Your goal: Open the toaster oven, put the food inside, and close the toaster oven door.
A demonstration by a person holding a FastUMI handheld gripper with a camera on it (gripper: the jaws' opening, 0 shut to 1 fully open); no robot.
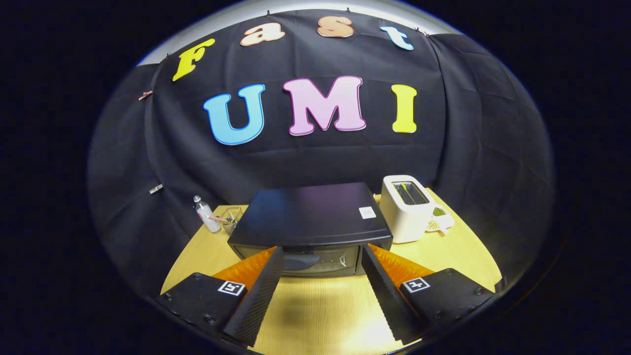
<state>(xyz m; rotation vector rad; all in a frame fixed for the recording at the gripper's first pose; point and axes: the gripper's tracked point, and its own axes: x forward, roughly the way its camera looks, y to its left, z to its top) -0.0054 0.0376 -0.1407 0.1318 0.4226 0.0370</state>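
On the table (pixel 320 315), left of the oven (pixel 309 217), stood a small bottle (pixel 206 214) and a clear holder (pixel 230 219). Its door (pixel 315 260) was shut, just ahead of the gripper (pixel 320 254), whose fingers were spread wide and held nothing, framing the door's handle (pixel 300 260). Right of it sat a white toaster (pixel 406 207) beside a small dish (pixel 438 219). Food could not be made out. That closed door suited either a start or a finish, so no move could be named.
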